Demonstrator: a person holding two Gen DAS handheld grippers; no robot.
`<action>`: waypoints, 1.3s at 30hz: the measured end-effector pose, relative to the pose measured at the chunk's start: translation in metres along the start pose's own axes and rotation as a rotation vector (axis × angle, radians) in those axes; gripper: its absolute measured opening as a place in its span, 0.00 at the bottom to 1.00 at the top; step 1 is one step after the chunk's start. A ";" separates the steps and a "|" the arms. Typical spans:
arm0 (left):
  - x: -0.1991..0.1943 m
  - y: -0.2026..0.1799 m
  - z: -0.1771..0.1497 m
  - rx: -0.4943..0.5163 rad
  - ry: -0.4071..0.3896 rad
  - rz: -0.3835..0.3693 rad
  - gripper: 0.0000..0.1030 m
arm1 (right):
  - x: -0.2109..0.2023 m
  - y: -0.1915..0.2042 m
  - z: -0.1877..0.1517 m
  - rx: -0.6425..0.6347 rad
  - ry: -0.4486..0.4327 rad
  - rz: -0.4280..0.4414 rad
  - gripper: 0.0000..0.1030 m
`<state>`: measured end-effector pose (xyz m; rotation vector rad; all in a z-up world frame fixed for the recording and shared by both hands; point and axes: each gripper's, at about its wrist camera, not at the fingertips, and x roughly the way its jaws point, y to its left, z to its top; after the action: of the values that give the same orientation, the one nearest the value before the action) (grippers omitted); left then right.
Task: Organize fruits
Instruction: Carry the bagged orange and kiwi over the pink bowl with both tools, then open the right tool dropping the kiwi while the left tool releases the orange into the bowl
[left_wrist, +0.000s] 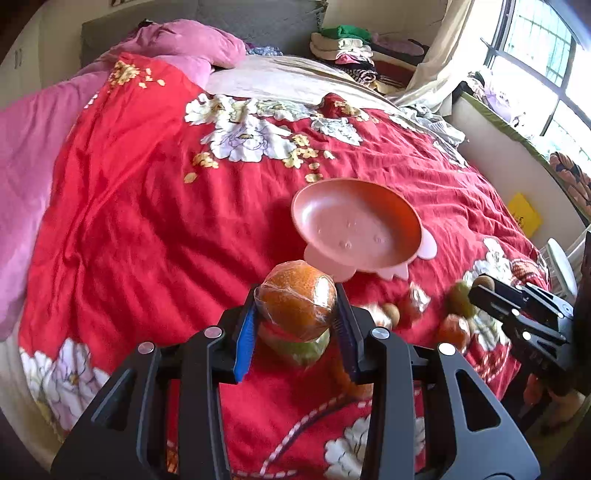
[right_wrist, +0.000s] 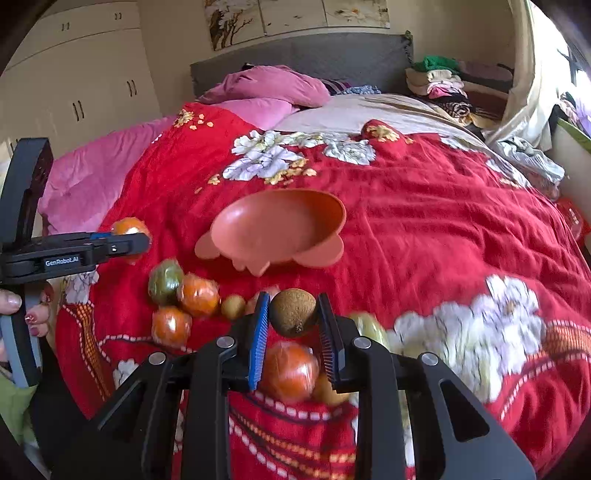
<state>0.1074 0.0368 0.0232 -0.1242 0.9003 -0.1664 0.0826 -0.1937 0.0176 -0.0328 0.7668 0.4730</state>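
Left wrist view: a plastic-wrapped orange (left_wrist: 297, 304) sits at lower centre, pinched between the narrowly parted pads of the left gripper (left_wrist: 295, 325) and lifted off the bedspread; it is roundish, so no long axis shows. In the right wrist view a brown kiwi (right_wrist: 293, 312) is clamped at lower centre in the right gripper (right_wrist: 293, 325), its long axis running roughly across the frame between the pads, stem nub low. Above both, mid-frame, lies an empty pink plastic dish (right_wrist: 280, 229) with scalloped feet, tilted on the cloth. More wrapped oranges (right_wrist: 197, 295) and a green fruit (right_wrist: 166, 280) cluster left of centre. All rests on a red floral bedspread (left_wrist: 147, 221); pink bedding (left_wrist: 33, 155), a grey headboard (right_wrist: 303, 55), folded clothes (left_wrist: 343, 48) and a window (left_wrist: 543, 62) lie beyond.
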 end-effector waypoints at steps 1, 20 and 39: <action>0.003 -0.001 0.003 -0.004 0.004 -0.008 0.29 | 0.004 0.000 0.004 -0.005 0.001 0.006 0.24; 0.083 -0.027 0.058 0.033 0.113 -0.060 0.29 | 0.067 0.000 0.037 -0.084 0.071 0.065 0.24; 0.116 -0.030 0.064 0.038 0.176 -0.065 0.29 | 0.101 0.003 0.044 -0.132 0.141 0.068 0.30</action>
<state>0.2256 -0.0129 -0.0212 -0.1050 1.0683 -0.2579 0.1733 -0.1420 -0.0181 -0.1648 0.8755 0.5903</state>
